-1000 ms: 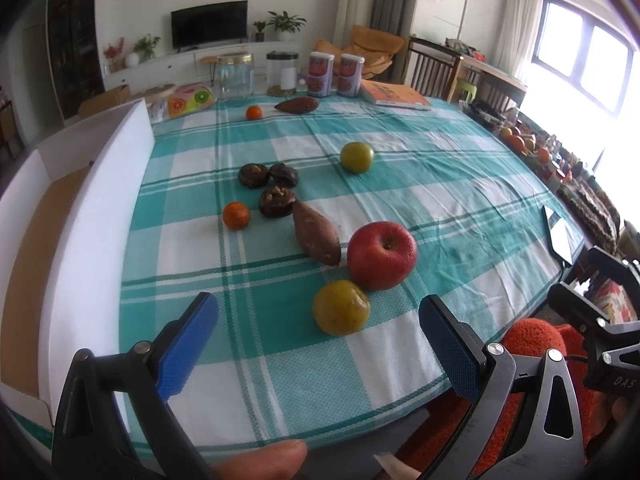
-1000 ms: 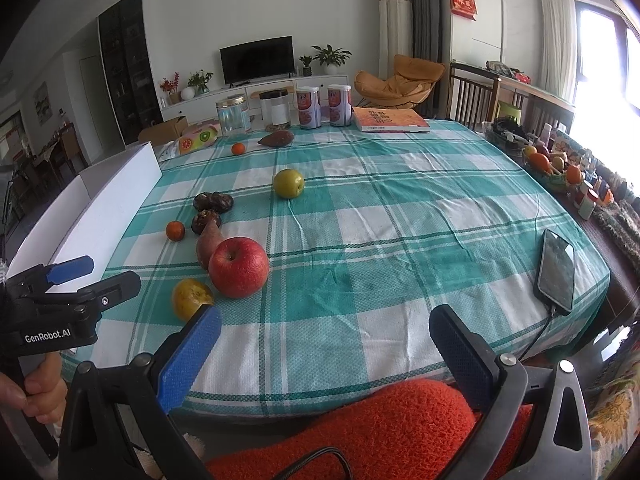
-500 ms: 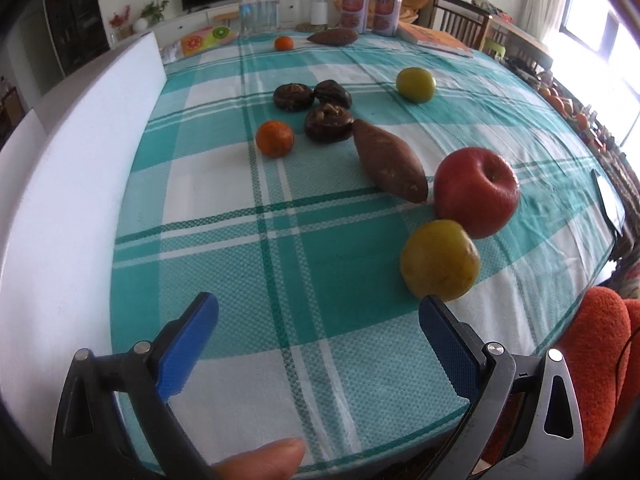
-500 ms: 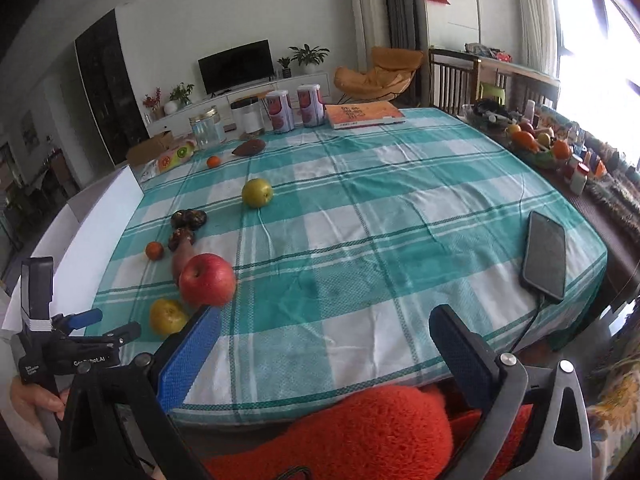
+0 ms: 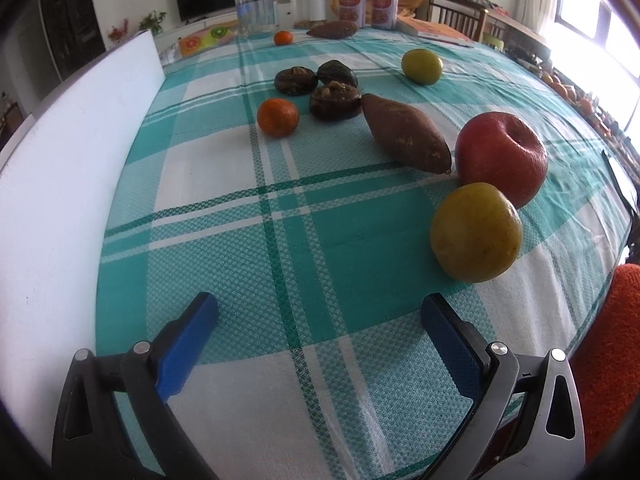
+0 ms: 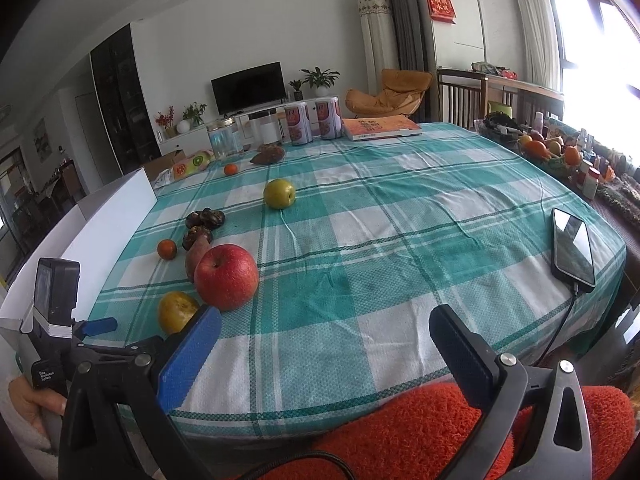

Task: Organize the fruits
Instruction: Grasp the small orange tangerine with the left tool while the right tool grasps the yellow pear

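Teal-and-white checked cloth covers the table (image 5: 280, 240), with a white box (image 5: 60, 200) along its left edge. Over the last second the left gripper (image 5: 318, 316) has dropped low over the cloth and moved closer to the fruit — jaws spread wide, empty. The red apple (image 5: 500, 156) and yellow-green fruit (image 5: 476, 232) lie just ahead, right of its fingers, touching. The right gripper (image 6: 324, 338) waits open, farther back. A first pick looks imminent.
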